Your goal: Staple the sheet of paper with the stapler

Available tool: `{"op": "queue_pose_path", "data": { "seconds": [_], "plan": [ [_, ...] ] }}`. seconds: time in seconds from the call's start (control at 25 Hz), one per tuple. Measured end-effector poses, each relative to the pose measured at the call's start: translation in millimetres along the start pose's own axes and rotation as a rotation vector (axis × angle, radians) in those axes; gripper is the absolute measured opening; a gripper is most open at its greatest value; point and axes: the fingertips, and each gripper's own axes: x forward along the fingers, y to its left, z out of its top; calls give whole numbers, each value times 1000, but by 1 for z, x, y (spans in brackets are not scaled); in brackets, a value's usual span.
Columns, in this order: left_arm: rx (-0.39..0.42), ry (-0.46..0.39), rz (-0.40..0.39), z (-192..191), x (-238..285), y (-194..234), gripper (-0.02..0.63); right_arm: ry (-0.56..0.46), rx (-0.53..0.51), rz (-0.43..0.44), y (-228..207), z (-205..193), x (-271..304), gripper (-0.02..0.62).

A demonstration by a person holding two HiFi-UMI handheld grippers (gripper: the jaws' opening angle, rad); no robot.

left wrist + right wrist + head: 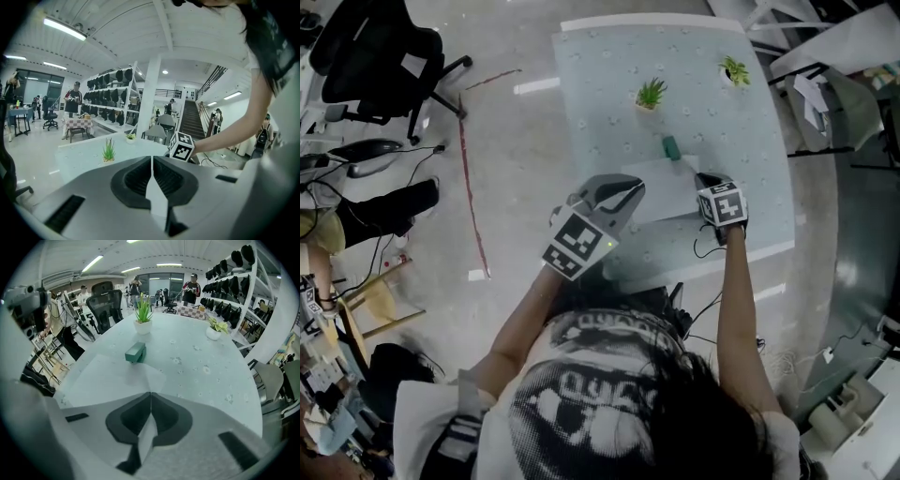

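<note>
Left gripper [152, 160] is clamped on the sheet of paper [667, 186]. I see the right gripper [151, 394] pinching its opposite edge. Green stapler [135, 352] sits at the sheet's far corner.

The hall is evenly lit by ceiling strip lights [61, 29], and their glare is thrown back from the glossy floor [502, 141]. Shadows are kept soft. Both gripper views are bent by fisheye distortion and darkened at the corners.

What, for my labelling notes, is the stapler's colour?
Teal green; the stapler shows best in the right gripper view.
</note>
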Motion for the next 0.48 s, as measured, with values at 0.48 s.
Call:
{"op": "queue_pose_path", "data": {
  "seconds": [0.48],
  "plan": [
    [-31,-16,29,-8,-10,10,14,5,30,-40,-12,4,2,29]
  ]
}}
